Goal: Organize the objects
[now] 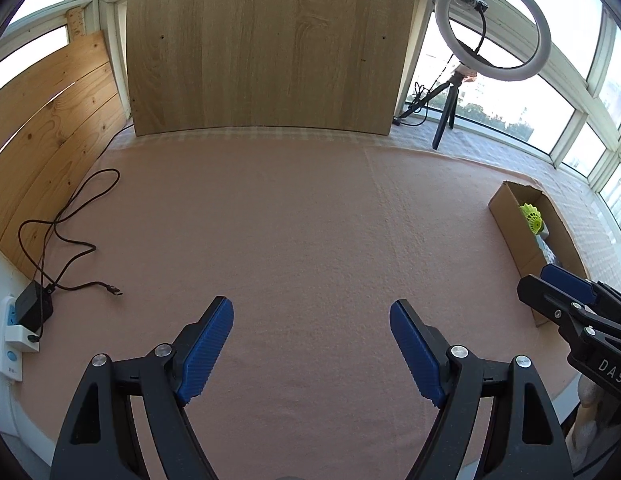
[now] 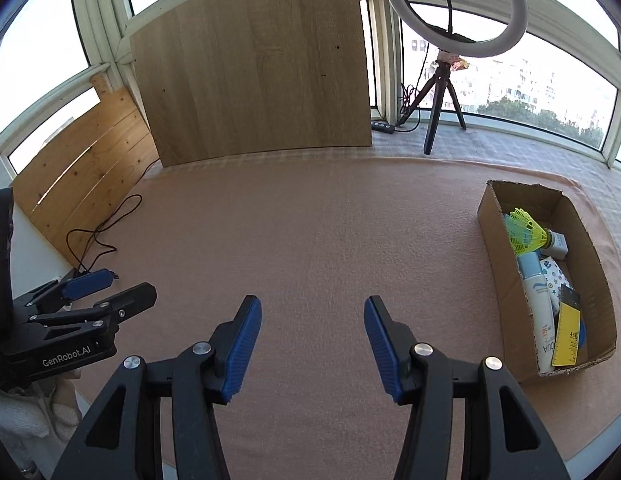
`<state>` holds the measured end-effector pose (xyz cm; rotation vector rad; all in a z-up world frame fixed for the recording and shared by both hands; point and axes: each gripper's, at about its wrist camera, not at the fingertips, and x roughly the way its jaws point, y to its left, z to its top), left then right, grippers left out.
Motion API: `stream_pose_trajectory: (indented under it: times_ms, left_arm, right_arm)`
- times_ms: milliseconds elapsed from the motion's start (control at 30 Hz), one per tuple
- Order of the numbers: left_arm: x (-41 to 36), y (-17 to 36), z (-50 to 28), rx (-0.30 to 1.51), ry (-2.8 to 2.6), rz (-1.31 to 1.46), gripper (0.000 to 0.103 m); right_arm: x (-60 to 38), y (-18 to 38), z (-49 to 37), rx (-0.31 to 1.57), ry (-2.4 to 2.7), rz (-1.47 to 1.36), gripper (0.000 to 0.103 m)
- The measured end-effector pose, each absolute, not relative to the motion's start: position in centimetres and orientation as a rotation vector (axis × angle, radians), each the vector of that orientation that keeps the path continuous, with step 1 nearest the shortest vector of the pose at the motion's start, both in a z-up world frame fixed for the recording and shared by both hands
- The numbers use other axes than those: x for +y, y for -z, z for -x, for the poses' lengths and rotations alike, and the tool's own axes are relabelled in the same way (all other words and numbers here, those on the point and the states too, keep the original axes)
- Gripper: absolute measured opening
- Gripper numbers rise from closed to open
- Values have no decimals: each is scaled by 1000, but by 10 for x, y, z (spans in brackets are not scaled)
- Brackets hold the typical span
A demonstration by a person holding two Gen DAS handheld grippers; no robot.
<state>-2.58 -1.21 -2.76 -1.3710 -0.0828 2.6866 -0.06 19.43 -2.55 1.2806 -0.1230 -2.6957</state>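
— Both tools spread, gripping nothing; left tool (image 2: 94,296) reads "GenRobot.AI", right tool (image 2: 312,344) hangs over pink tabletop (image 2: 310,232).
— Cardboard box (image 2: 494,240) at right holds shuttlecock (image 2: 524,230); bottle (image 2: 540,312) marked "50".

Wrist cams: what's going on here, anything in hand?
Nothing is held. A person has a gripper in each hand over a pink cloth-covered table. The left gripper and the right gripper both stand open and empty. The objects sit in the cardboard box at the table's right: a yellow-green shuttlecock, a white sunscreen bottle, a yellow card and a few more. Only a black cable lies loose on the cloth, at the left.
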Motion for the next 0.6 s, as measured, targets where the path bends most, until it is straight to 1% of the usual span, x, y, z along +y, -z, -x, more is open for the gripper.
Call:
stream_pose_trajectory:
  times_ms: [600]
  left_arm:
    - [-9,27,29,-65,-2671,1379,83]
  right_arm:
    - [191,30,3,-130,2717,-1292,50]
